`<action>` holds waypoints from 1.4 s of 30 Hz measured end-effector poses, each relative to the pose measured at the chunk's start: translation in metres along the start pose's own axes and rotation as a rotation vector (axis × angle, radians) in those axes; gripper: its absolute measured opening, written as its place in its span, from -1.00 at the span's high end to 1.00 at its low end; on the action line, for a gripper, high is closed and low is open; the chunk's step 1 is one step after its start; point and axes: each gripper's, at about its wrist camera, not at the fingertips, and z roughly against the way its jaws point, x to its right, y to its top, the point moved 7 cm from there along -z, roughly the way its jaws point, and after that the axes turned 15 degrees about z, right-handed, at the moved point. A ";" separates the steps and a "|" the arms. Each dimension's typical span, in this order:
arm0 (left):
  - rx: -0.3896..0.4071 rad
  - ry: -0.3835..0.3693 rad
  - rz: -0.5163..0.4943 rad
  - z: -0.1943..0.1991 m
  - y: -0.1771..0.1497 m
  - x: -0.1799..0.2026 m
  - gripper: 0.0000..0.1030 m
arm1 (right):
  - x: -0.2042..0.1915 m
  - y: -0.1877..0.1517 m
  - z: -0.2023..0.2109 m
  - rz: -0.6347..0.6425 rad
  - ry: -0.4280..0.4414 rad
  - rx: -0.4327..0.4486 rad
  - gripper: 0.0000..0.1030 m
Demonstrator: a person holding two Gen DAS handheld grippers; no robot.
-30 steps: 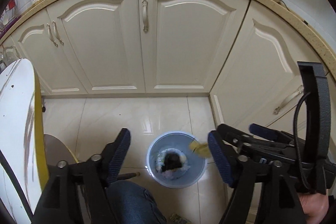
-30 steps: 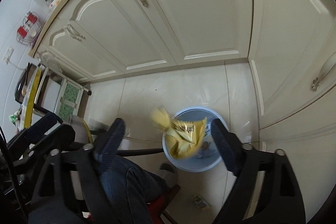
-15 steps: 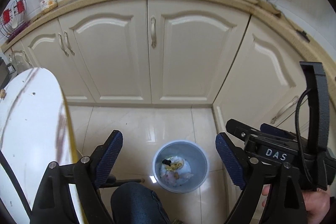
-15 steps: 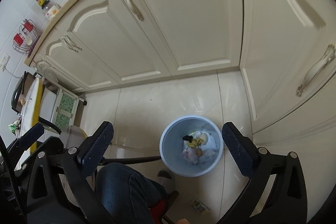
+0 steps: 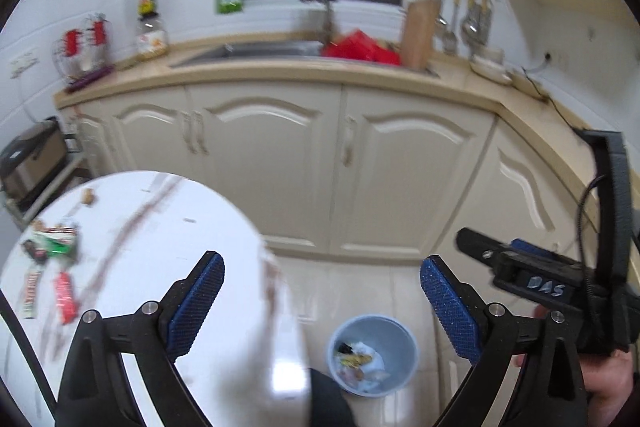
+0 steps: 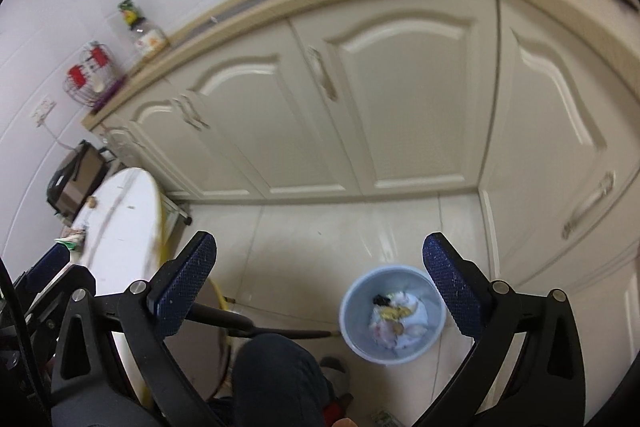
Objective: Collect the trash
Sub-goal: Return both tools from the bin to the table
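Two grippers, we're holding both wide open, nothing between fingers: left gripper (image 5: 320,291) has jaws just opening further, right gripper (image 6: 318,265) fully spread. Trash (image 6: 394,315) sitting in blue bin (image 6: 352,331) on floor. More wrappers (image 5: 52,247) lying on white table (image 5: 172,219), near left gripper.

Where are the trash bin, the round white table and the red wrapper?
trash bin (image 6: 354,337): right wrist view, blue wall.
round white table (image 5: 208,227): left wrist view, bare top.
red wrapper (image 5: 66,297): left wrist view, its middle.

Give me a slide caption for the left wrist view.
Open left gripper above the trash bin; wrappers remain on the white table.
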 end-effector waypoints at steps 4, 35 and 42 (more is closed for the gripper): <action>0.061 0.040 0.043 0.039 0.004 -0.034 -0.93 | -0.045 0.024 0.020 0.062 0.030 0.065 -1.00; 0.291 0.407 0.379 0.242 -0.043 -0.242 -0.97 | -0.384 0.045 0.055 0.557 0.253 0.209 -1.00; 0.210 0.422 0.414 0.210 -0.040 -0.270 -0.97 | -0.407 0.024 0.004 0.624 0.226 0.100 -1.00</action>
